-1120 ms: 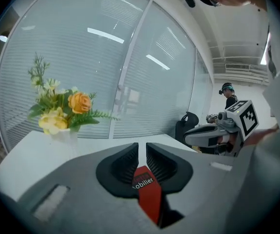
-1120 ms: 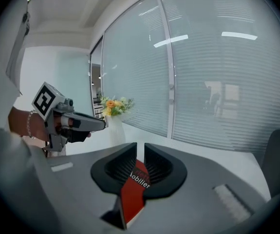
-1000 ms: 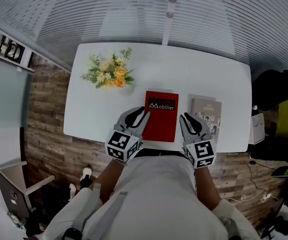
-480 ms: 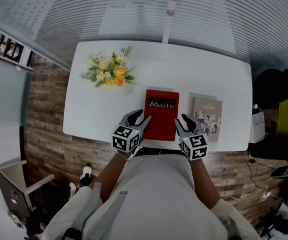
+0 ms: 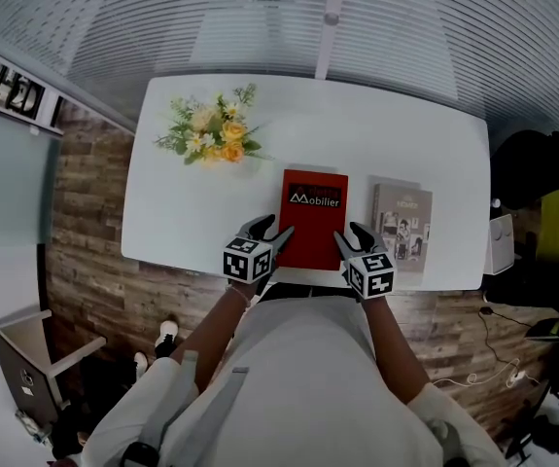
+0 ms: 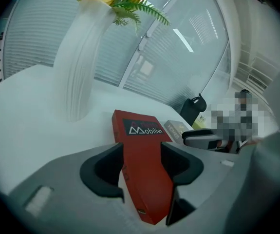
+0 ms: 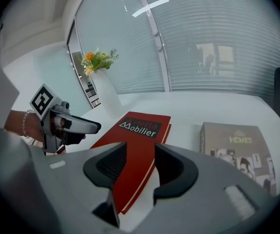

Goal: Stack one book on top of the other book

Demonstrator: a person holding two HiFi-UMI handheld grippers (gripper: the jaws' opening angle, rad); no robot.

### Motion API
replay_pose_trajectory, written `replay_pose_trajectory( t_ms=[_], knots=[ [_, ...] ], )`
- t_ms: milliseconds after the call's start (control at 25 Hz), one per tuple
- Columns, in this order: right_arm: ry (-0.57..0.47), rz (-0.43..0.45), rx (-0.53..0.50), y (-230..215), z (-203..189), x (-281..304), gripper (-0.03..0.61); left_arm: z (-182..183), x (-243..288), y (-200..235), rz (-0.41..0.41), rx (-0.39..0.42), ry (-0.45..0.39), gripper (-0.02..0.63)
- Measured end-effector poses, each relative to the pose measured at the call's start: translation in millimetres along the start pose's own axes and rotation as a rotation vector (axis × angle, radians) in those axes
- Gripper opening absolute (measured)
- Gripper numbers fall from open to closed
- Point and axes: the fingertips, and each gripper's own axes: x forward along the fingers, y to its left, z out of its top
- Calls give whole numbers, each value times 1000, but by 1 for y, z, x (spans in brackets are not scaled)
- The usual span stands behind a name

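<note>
my left gripper and right gripper, jaws just opening, released, each straddle a near corner of the red book, lower centre of frame.

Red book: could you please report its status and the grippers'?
Left gripper, right gripper: open, jaws just been opening, red book's near corners between them. Red book flat, unstacked. Grey book apart to its right; nothing blocking.

One overhead, two low beside red book

White table, yellow flowers in white vase, slatted blinds beyond, wood-plank floor
</note>
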Motion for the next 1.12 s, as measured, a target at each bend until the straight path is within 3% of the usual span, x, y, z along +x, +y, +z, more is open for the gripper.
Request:
replay_pose_trajectory(
  t_ms=[520, 1120],
  knots=[
    [60, 38, 159, -1, -37, 21, 227, -30, 20, 5, -30, -55, 72, 287],
    [66, 97, 208, 8, -46, 26, 206, -47, 27, 6, -28, -82, 109, 273]
  ],
)
